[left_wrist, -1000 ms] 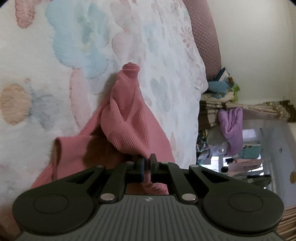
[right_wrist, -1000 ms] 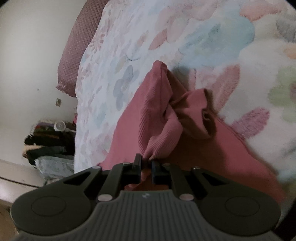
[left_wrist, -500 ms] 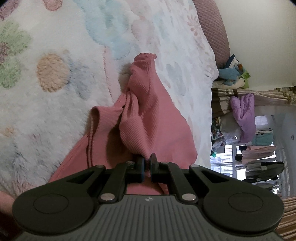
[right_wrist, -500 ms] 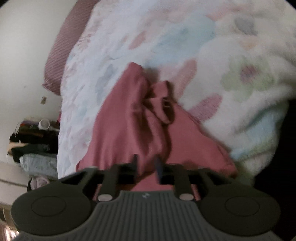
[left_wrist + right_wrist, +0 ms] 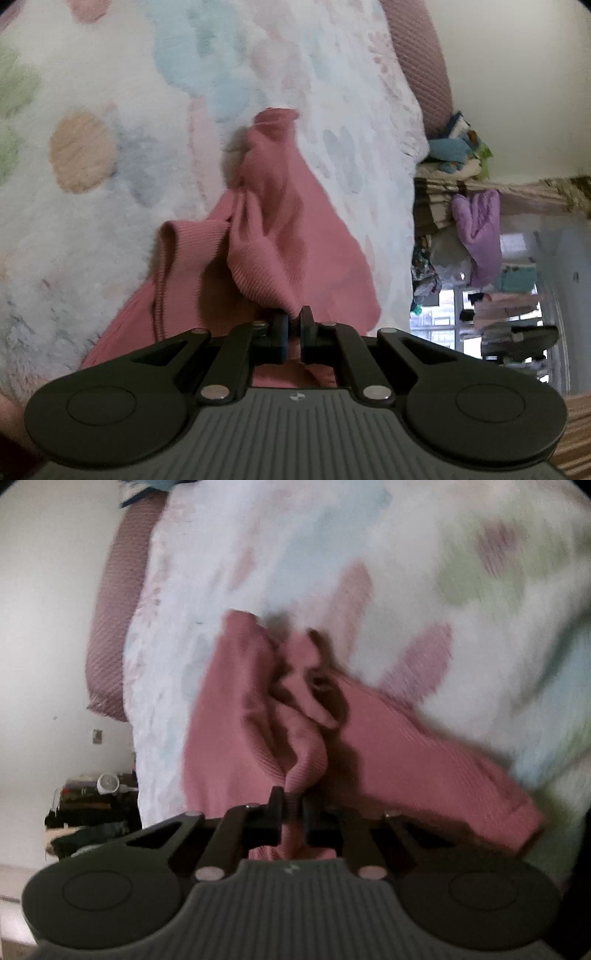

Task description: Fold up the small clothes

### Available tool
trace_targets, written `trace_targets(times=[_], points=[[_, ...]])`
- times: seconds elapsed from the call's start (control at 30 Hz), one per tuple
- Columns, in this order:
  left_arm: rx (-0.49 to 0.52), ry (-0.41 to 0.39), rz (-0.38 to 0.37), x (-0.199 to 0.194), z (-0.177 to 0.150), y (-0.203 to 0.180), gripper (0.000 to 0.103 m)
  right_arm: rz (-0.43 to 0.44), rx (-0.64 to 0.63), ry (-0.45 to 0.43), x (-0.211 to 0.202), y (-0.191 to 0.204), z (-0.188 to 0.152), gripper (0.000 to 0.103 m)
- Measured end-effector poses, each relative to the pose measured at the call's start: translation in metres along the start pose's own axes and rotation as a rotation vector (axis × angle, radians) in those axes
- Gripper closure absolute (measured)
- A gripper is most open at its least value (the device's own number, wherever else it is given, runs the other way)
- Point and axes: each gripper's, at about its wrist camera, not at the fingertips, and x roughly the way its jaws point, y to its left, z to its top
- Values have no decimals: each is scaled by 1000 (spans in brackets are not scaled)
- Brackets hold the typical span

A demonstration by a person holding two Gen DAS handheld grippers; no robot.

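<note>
Your left hand-held gripper [image 5: 294, 325] pinches a bunched fold of the pink ribbed knit garment [image 5: 280, 236]. Your right hand-held gripper [image 5: 293, 805] has just been closing and now pinches another fold of the same garment [image 5: 251, 720], cloth caught between its jaws. The rest of the garment lies crumpled on the fluffy white bed blanket with pastel flower shapes [image 5: 92, 155], which spreads wide and bare past it on the far side. In the left view the bed's edge runs close to the right of the garment. Beyond it hang a lilac cloth [image 5: 480, 236] and heaped laundry. A mauve dotted pillow [image 5: 114, 627] lies at the bed's far end. The right view is blurred. No writing is readable.
</note>
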Motion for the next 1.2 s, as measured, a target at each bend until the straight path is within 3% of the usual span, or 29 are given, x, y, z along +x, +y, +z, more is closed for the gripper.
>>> trace_targets(times=[0.2, 0.33, 0.47, 0.67, 0.73, 0.77, 0.83, 0.9, 0.93, 1.03, 1.07, 1.13, 1.2], points=[[73, 37, -3, -22, -3, -16, 99, 44, -155, 22, -47, 31, 0, 99], [71, 76, 49, -26, -21, -7, 99, 1, -200, 45, -67, 28, -7, 99], [32, 118, 99, -25, -41, 12, 99, -63, -169, 66, -71, 9, -15, 99], [59, 116, 115, -25, -39, 9, 98, -87, -214, 55, -80, 6, -27, 99], [61, 164, 162, -15, -40, 9, 95, -94, -255, 42, -80, 9, -30, 99], [44, 216, 200, -8, -39, 14, 94, -120, -265, 47, -76, 8, -30, 98], [2, 292, 234, -4, -38, 21, 87, -205, -258, 117, -65, 1, -28, 85], [29, 307, 243, -12, -34, 17, 80, -237, -228, 187, -66, -11, -23, 80], [65, 304, 253, -19, -30, 12, 73, -225, -232, 183, -73, -12, -19, 80], [131, 234, 256, -42, -10, -3, 69, -205, -314, 118, -96, 1, -3, 79], [148, 183, 246, -49, 0, -8, 68, -206, -343, 92, -101, 6, 4, 75], [176, 79, 216, -56, 17, -19, 54, -201, -404, 54, -103, 17, 17, 70], [183, -23, 178, -56, 39, -26, 47, -174, -444, 57, -93, 26, 29, 67]])
